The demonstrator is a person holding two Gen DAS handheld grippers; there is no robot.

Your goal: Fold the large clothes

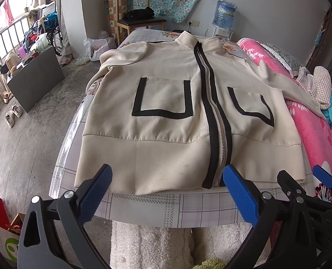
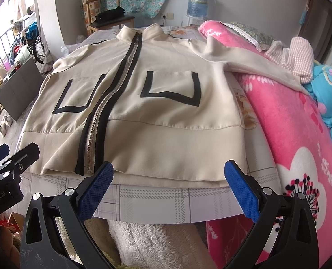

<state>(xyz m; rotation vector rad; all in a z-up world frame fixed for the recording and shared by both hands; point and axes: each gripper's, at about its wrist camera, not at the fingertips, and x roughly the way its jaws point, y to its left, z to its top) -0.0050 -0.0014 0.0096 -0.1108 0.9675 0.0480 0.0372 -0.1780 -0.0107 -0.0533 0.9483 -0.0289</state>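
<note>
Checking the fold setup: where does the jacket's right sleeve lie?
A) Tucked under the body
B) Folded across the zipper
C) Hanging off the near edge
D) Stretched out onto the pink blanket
D: the jacket sends its right sleeve out sideways over the pink blanket.

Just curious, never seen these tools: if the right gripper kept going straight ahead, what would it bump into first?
Most likely the hem of the cream zip-up jacket lying on the bed. The open right gripper points at its bottom band, right of the zipper; depth is hard to judge.
</note>
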